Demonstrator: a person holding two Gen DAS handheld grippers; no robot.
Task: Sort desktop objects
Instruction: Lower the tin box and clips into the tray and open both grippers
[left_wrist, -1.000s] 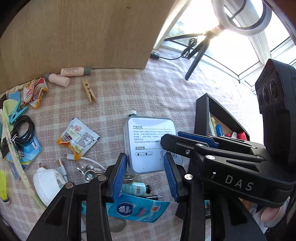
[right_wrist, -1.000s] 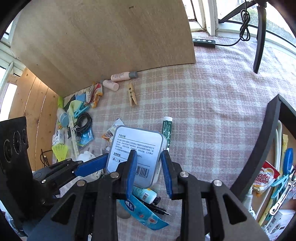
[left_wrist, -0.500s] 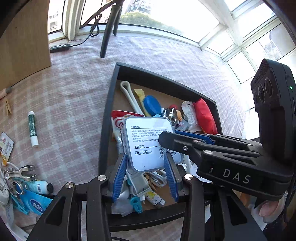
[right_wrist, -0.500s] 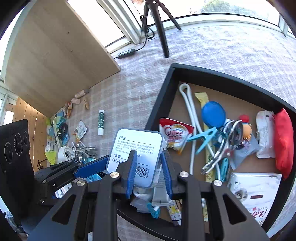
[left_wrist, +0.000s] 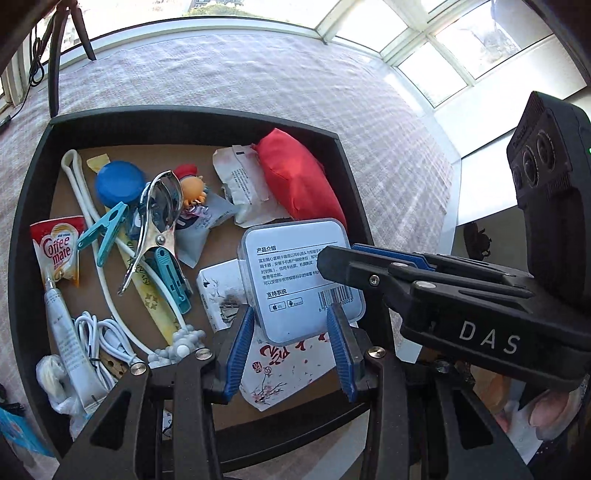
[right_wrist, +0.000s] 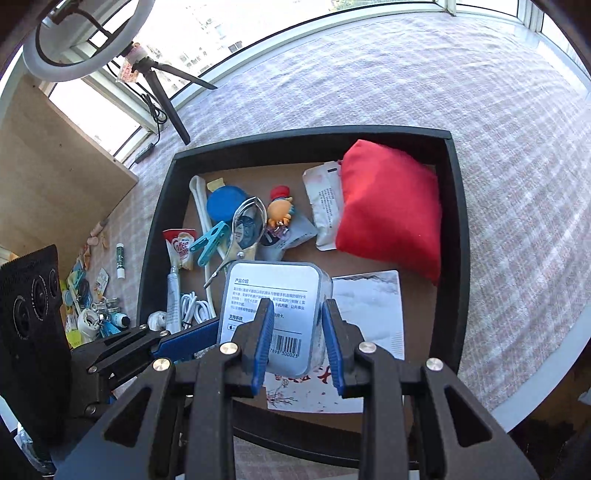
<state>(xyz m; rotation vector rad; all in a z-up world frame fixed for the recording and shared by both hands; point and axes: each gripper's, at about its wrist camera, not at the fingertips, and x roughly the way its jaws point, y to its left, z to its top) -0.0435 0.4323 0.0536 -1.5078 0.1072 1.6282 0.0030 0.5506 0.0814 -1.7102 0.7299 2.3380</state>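
Observation:
A clear plastic box with a white printed label (left_wrist: 295, 266) (right_wrist: 273, 288) hangs above the black tray (left_wrist: 184, 118) (right_wrist: 314, 136). It is over a white card with an ink painting (right_wrist: 369, 306). My left gripper (left_wrist: 291, 325) is shut on the box's near end. My right gripper (right_wrist: 297, 317) is shut on it too, and reaches in from the right in the left wrist view (left_wrist: 332, 258). The tray holds a red pouch (left_wrist: 299, 181) (right_wrist: 391, 214), a Coffee mate sachet (left_wrist: 59, 247), a blue lid (left_wrist: 118, 184), clips, cables and a tube.
Left of the tray, a heap of small items (right_wrist: 92, 314) and a green glue stick (right_wrist: 119, 260) lie on the checked cloth. A wooden board (right_wrist: 55, 166) and a ring light tripod (right_wrist: 162, 85) stand behind. The table's edge (right_wrist: 554, 369) runs close on the right.
Both grippers carried the box from above the heap on the cloth across to above the tray. The tray's contents now fill both views.

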